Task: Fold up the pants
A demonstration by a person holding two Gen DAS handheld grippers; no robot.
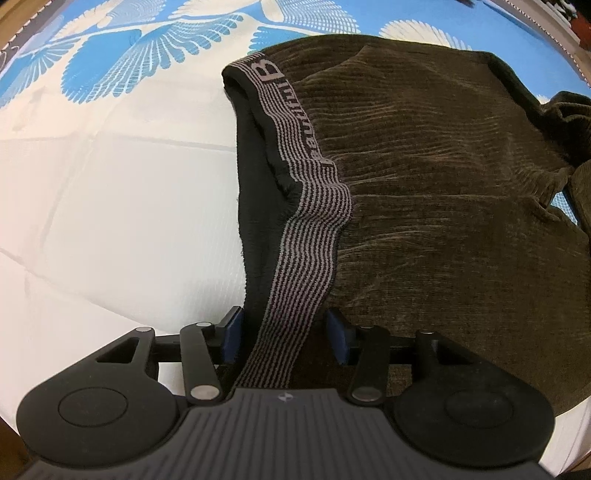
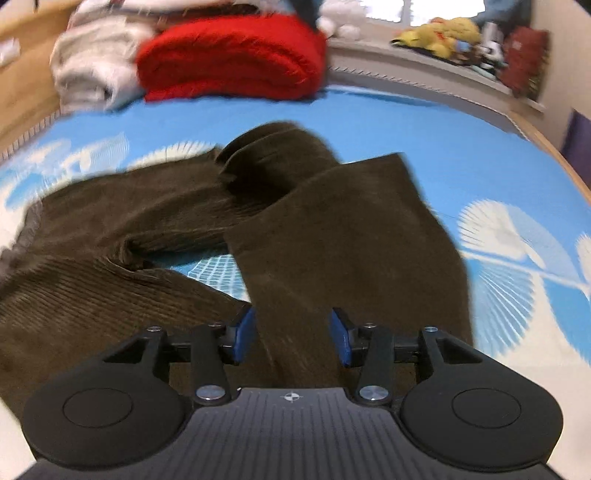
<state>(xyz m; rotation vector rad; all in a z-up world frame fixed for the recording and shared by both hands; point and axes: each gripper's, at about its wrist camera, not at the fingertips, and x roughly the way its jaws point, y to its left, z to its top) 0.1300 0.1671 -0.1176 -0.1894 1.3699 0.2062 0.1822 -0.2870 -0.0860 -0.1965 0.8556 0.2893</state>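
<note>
Dark brown corduroy pants [image 1: 443, 177] lie on a blue and white patterned bed sheet [image 1: 110, 166]. Their striped grey elastic waistband [image 1: 306, 229] runs down between the blue pads of my left gripper [image 1: 286, 338], which stands open around it. In the right wrist view the pants [image 2: 110, 221] spread to the left, and one pant leg [image 2: 332, 240] runs down between the pads of my right gripper [image 2: 293, 336], which is also open around the cloth. The other leg end is bunched up behind. This view is motion blurred.
A folded red blanket [image 2: 232, 59] and pale folded cloth [image 2: 92, 70] sit at the far edge of the bed. A windowsill with a yellow plush toy [image 2: 439, 33] runs behind. The wooden bed frame [image 2: 546, 147] curves at the right.
</note>
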